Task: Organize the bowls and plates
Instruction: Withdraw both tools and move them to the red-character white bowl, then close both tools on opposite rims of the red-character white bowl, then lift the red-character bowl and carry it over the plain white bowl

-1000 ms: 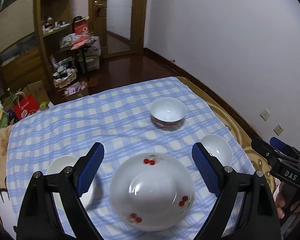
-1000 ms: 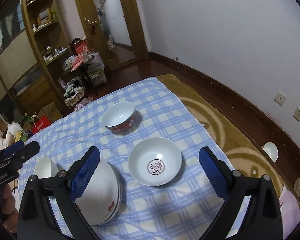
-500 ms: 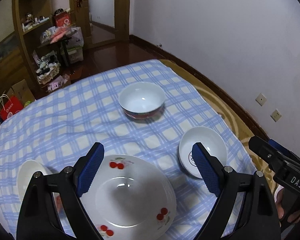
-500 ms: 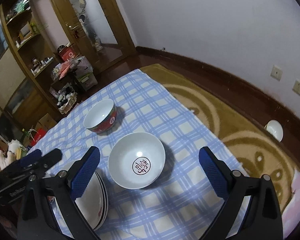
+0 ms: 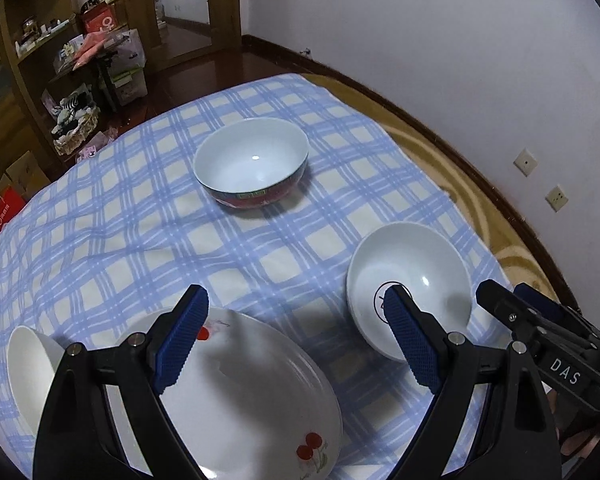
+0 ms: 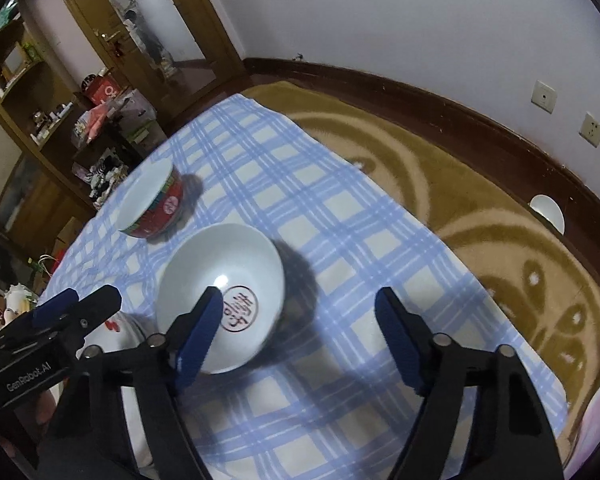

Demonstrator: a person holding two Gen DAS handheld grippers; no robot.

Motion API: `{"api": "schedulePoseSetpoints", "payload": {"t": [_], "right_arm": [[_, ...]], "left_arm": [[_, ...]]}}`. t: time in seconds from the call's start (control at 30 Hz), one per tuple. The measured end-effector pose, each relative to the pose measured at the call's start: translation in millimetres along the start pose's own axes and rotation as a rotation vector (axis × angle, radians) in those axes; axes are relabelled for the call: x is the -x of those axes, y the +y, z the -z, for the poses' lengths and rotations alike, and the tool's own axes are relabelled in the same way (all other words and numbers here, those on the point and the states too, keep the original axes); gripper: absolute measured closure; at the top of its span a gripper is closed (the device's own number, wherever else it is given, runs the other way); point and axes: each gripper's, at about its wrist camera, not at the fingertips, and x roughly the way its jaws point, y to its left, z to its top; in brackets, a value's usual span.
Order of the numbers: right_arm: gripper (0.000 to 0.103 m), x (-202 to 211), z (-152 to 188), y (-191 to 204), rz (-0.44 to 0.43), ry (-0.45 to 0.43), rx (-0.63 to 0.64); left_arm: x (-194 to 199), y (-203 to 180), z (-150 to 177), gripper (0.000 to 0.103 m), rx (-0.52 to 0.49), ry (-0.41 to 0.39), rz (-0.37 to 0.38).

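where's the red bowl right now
The red bowl sits mid-cloth in the left wrist view, beyond the cherry plate and up-left of the white stamped bowl.

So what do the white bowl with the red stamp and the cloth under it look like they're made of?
White bowl with the red stamp: looks like glazed ceramic or porcelain; glossy, with a sharp light glint inside. Melamine can't be ruled out. Checked cloth: soft woven fabric, matte, blue and cream, lying in gentle wrinkles.

Blue-checked cloth (image 5: 148, 216), red-sided bowl (image 6: 162, 208), cherry-patterned white plate (image 5: 256, 404)
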Motion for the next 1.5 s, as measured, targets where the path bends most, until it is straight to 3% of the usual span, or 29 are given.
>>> {"api": "schedulePoseSetpoints", "payload": {"t": [0.1,0.2,0.33,0.37,0.47,0.53,0.67,0.8,0.93,1.5], "right_arm": [[0.044,-10,0,-5,-0.012,0.024,-0.019],[0.048,-20,1,-7,-0.054,0.056,-0.04],[0.068,-29,2,-5,-0.059,0.077,-0.025],[0.07,-31,2,-5,-0.065,0.081,-0.024],[0.075,-34,2,-6,-0.081,0.082,-0.026],[0.078,-36,2,-6,-0.098,0.091,-0.029],[0.085,-42,2,-3,-0.114,0.112,-0.015],[0.09,-44,2,0,-0.121,0.116,-0.011],[0.094,-46,2,1,-0.116,0.123,0.007],[0.095,-35,7,4,-0.104,0.1,0.002]], "left_arm": [[-9,-3,0,0.023,0.004,0.026,0.004],[-21,-6,-1,0.035,0.011,0.064,0.016],[-37,-10,-1,0.037,0.009,0.109,0.05],[-41,-12,0,0.037,0.001,0.122,0.054],[-54,-13,1,0.054,0.001,0.165,0.041],[-59,-13,3,0.059,0.008,0.181,0.055],[-66,-22,4,0.079,-0.024,0.189,0.086],[-70,-34,5,0.089,-0.06,0.191,0.065],[-70,-37,3,0.093,-0.058,0.198,0.068],[-63,-34,9,0.094,-0.038,0.216,0.102]]}}
